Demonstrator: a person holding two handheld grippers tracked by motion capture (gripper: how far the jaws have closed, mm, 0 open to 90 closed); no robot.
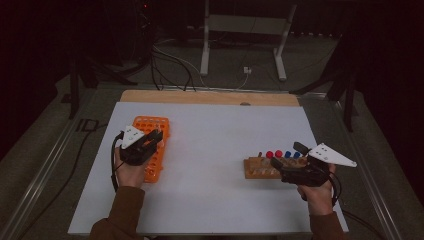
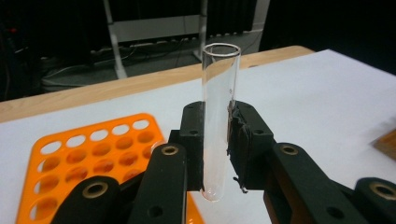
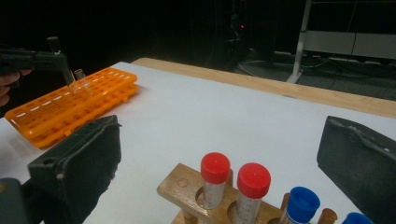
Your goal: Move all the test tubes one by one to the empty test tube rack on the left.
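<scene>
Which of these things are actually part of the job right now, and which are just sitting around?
In use:
left gripper, shut on the glass tube
orange rack
right gripper, jaws open
wooden rack of red-capped tubes and blue-capped tubes

Lying about:
white metal stand
floor cables

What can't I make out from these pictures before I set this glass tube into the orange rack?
- Glass tube: its sides are covered by the left hand-held gripper pads in the left gripper view; too small to see in the high view.
- Orange rack: cut off by the bottom edge and the jaws.
- Wooden rack: its near part runs off the bottom edge of the right gripper view; the right hand-held gripper covers part of it in the high view.
</scene>
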